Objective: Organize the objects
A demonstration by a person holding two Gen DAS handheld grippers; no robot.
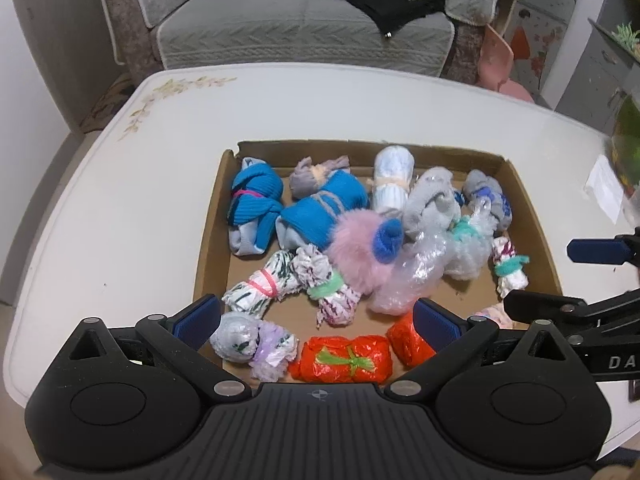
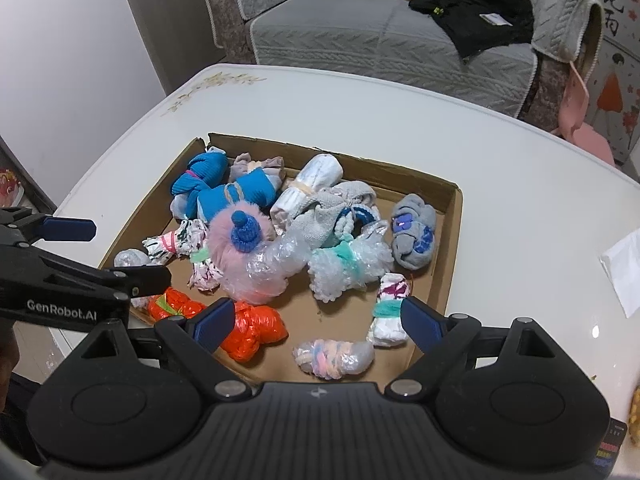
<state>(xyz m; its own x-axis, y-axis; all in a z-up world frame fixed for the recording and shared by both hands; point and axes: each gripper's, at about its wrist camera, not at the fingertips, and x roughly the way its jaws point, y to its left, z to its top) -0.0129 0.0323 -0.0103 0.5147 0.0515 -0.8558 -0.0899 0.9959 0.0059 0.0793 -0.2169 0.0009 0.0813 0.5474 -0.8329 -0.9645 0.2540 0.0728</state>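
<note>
A shallow cardboard tray (image 1: 212, 240) (image 2: 450, 240) on the white table holds several tied bundles: blue socks (image 1: 256, 204), a pink fluffy bundle (image 1: 356, 256) (image 2: 228, 240), clear bubble wrap (image 1: 416, 272) (image 2: 276, 264), orange plastic bundles (image 1: 344, 360) (image 2: 252, 330), and a pastel bundle (image 2: 334, 354). My left gripper (image 1: 316, 324) is open and empty above the tray's near edge, over the orange bundles. My right gripper (image 2: 318, 322) is open and empty above the tray's near right part. Each gripper shows in the other's view: the right one (image 1: 560, 276), the left one (image 2: 120, 256).
The white table (image 1: 120, 200) has a floral print at its far left corner. A white paper (image 2: 624, 268) lies on the table right of the tray. A grey sofa (image 1: 280, 20) with black clothing stands behind the table. A pink chair (image 2: 580, 120) is at the right.
</note>
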